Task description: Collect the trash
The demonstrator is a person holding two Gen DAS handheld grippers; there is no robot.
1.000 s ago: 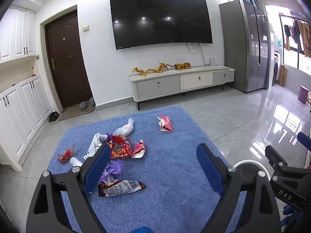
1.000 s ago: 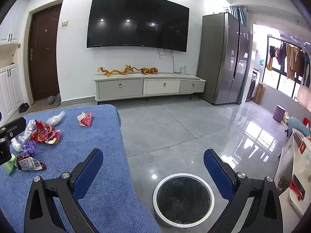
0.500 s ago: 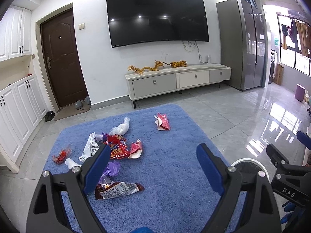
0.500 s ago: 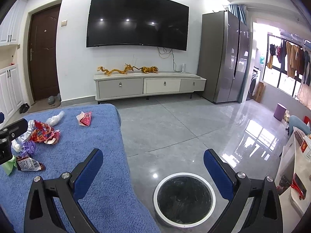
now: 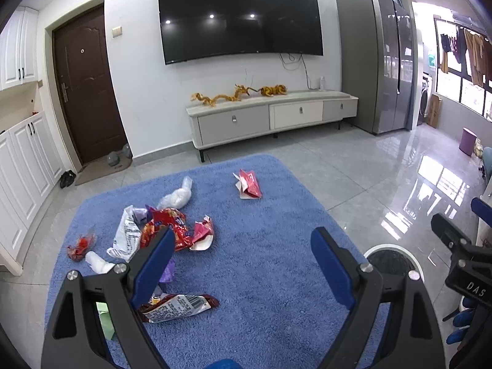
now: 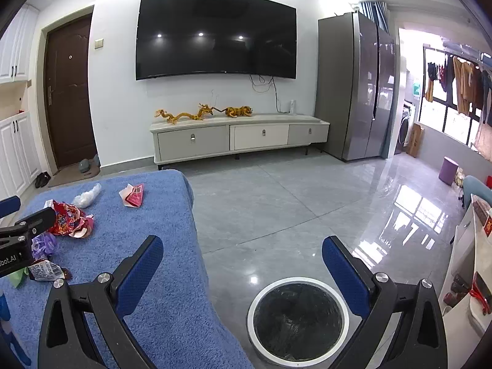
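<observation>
Several pieces of trash lie on a blue rug (image 5: 261,246): a red snack wrapper (image 5: 172,224), a clear plastic bag (image 5: 178,195), a red packet (image 5: 249,183) lying apart, a white wrapper (image 5: 126,236), a small red scrap (image 5: 80,246) and a brown barcode wrapper (image 5: 178,303). My left gripper (image 5: 243,252) hangs open above the rug, nothing between its fingers. My right gripper (image 6: 243,258) is open too, above the rug's edge. A round white-rimmed bin (image 6: 296,319) with a black liner stands on the tiles below it.
A low TV cabinet (image 5: 270,120) stands against the far wall under a large TV (image 5: 240,15). A grey fridge (image 5: 375,61) is at the right, white cupboards (image 5: 24,166) and a brown door (image 5: 86,86) at the left. Glossy grey tiles (image 6: 307,200) surround the rug.
The left wrist view has shifted a little, so the trash and rug sit slightly lower and nearer. The right gripper has barely moved. Both stay open.
</observation>
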